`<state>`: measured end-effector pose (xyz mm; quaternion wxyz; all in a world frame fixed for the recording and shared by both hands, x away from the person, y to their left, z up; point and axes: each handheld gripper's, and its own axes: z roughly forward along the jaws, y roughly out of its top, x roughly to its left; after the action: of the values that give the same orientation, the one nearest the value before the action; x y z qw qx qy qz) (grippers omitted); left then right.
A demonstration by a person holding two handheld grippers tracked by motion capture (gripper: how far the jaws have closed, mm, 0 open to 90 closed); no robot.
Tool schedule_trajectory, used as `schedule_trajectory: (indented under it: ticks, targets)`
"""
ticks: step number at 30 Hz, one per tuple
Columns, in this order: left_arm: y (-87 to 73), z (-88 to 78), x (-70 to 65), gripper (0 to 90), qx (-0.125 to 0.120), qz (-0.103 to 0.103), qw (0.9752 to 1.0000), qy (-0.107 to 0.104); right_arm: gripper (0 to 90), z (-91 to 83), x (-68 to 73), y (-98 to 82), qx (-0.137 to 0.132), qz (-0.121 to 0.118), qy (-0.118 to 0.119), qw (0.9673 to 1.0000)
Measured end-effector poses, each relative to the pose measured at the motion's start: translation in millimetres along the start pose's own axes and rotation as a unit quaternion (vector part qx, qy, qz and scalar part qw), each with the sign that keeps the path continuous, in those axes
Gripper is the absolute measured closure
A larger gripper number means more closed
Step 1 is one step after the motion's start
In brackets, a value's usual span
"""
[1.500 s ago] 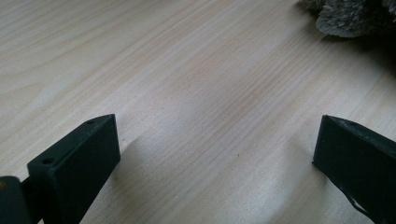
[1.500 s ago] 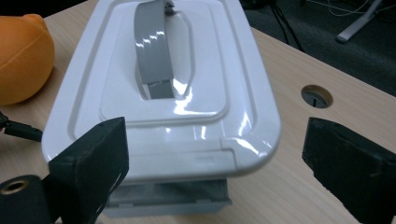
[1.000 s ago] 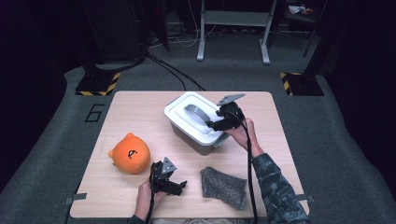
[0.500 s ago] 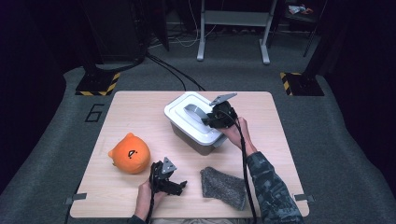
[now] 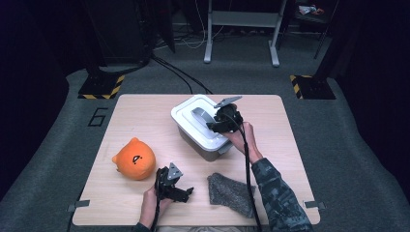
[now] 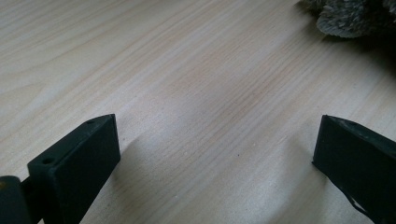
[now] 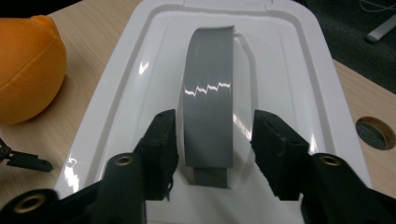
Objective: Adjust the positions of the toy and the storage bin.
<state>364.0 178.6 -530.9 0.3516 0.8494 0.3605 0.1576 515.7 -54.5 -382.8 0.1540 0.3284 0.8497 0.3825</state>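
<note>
Half the grey cloth cropped.

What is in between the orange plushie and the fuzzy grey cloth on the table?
The left gripper, jaws open and empty, sits between the orange plushie and the grey cloth in the high view, on bare wooden table.

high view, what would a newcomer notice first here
Most likely the orange plush toy on the table's left side. Next, the white box in the middle, where the right gripper straddles the grey handle on its lid; its jaws have just been opening. A grey cloth lies near the front edge.
</note>
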Motion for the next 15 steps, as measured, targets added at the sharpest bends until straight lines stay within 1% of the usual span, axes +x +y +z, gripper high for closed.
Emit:
schedule_trajectory:
  ticks: [2,3,4,5,7,8,9,15]
  targets:
    - [0.0,0.0,0.0,0.1,0.000,0.000,1.0000,0.000,50.1,2.1,-0.1,5.0,-0.003,-0.016,0.004,0.9999]
    - [0.0,0.0,0.0,0.1,0.000,0.000,1.0000,0.000,50.2,3.7,0.9,7.1,-0.007,-0.019,0.002,0.9998]
    - [-0.1,0.1,0.0,0.1,-0.001,0.000,1.0000,0.000,51.4,5.4,2.2,10.1,-0.003,-0.024,-0.001,0.9997]
    - [0.0,0.0,0.0,0.1,0.000,0.000,1.0000,0.000,54.3,6.8,3.6,13.0,0.003,-0.023,-0.001,0.9997]
    - [-0.1,0.1,-0.2,0.1,-0.001,-0.001,1.0000,0.000,64.2,9.5,5.0,18.1,0.000,-0.035,-0.009,0.9993]
    - [0.0,0.1,-0.2,0.1,-0.001,-0.001,1.0000,0.000,65.5,11.1,5.7,20.3,0.007,-0.032,-0.008,0.9994]
    - [0.0,0.1,-0.1,0.1,-0.001,0.000,1.0000,0.001,65.9,11.6,6.1,21.0,0.007,-0.034,-0.011,0.9993]
    - [0.0,0.1,-0.1,0.1,-0.001,0.000,1.0000,0.001,66.9,12.6,10.2,22.0,0.008,-0.014,-0.029,0.9995]
